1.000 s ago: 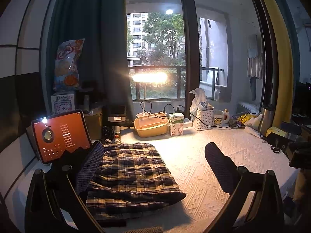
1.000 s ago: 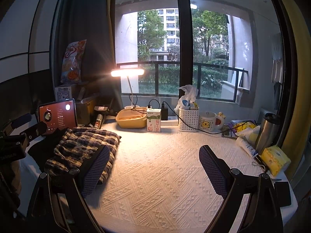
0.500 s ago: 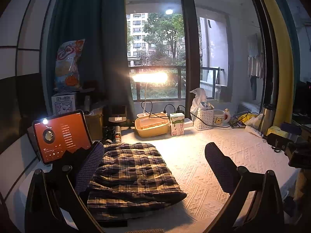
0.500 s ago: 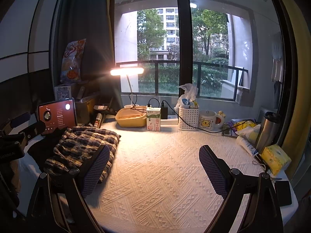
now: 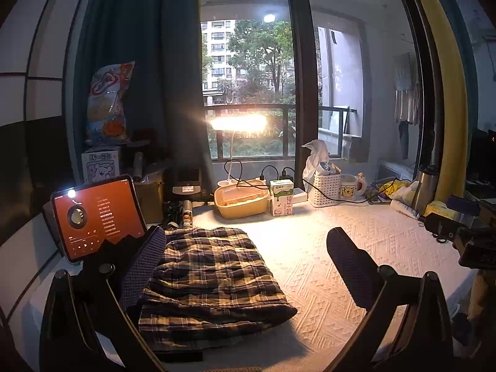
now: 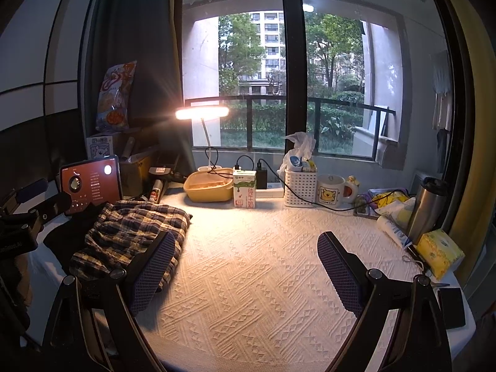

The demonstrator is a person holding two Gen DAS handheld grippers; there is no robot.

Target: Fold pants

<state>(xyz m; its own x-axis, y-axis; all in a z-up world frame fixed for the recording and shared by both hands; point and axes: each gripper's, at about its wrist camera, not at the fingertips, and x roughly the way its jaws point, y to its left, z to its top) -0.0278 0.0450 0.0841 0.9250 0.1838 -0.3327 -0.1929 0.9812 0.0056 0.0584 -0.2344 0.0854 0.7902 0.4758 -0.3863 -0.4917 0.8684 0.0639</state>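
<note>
Folded plaid pants point(image 5: 210, 279) lie in a thick bundle on the left of the white textured tabletop point(image 5: 356, 248), on top of a dark garment. My left gripper point(image 5: 248, 266) hovers open above them, its left pad beside the bundle's left edge, nothing between the fingers. In the right wrist view the same pants point(image 6: 130, 235) sit at the left. My right gripper point(image 6: 245, 274) is held open over bare tabletop point(image 6: 248, 263), with its left pad overlapping the bundle's near right corner in view. The other gripper's body shows at each view's edge.
A lit tablet point(image 5: 96, 217) stands left of the pants. Along the window sit a desk lamp point(image 5: 238, 124), yellow container point(image 5: 241, 201), milk carton point(image 5: 281, 197), white basket point(image 5: 325, 184) and mug point(image 5: 350, 186). A steel tumbler point(image 6: 427, 207), tissue pack point(image 6: 440, 251) and phone point(image 6: 451, 307) crowd the right edge.
</note>
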